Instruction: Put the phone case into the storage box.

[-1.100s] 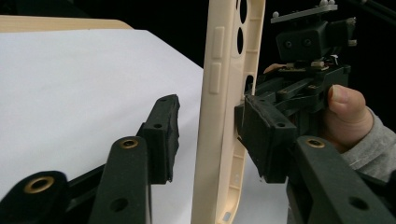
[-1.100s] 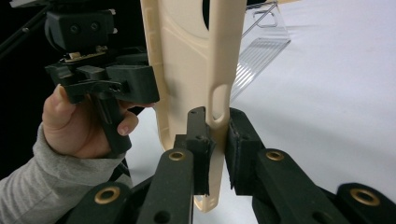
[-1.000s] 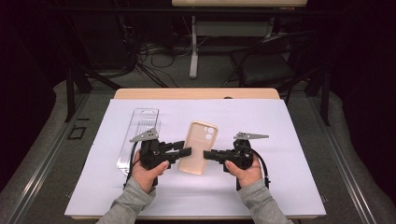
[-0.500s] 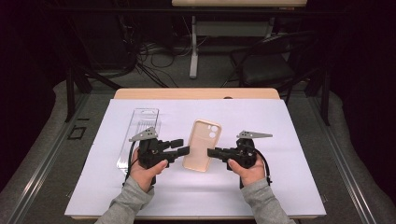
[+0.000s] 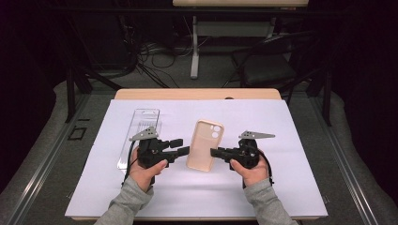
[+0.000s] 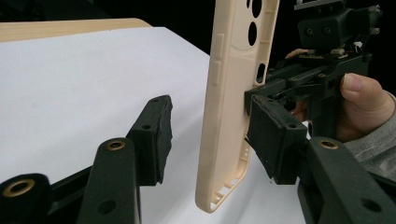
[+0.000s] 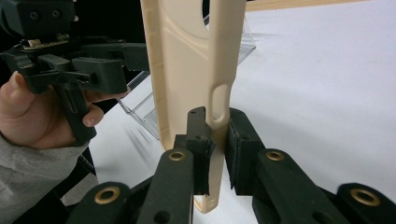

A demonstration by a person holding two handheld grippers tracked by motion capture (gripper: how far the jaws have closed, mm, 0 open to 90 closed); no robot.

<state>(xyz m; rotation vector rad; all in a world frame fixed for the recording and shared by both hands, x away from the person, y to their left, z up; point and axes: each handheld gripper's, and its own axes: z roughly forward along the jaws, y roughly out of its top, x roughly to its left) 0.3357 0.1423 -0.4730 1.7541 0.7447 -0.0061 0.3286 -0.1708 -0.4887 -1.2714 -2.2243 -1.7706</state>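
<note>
Jaws of the right gripper: clamped on one long side wall of the phone case, pads pinching the thin rim just beside a button cut-out. Jaws of the left gripper: apart, just been opening, with the case's other long side between them but neither pad pressing it, one close beside the wall, the other well clear.

Case held on edge over the middle of the white sheet, somewhat nearer its front edge, apparently lifted off it. Clear plastic box lying flat toward the sheet's left edge, behind the left hand.

Likely trouble from here: with one narrow pinch carrying the whole case, a twist or swing about that point; soft wall bending under the pads and slipping out; a drop onto the sheet if the right hand tilts. Also a knock from the left pads while backing off, enough to lever the case loose.

Case: pale beige, matt, rubbery-looking, rounded corners, round camera holes near one end, small port slots at the other. Pads: black, coarse, foam-like. Sheet: smooth, flat, over a light wooden tabletop.
</note>
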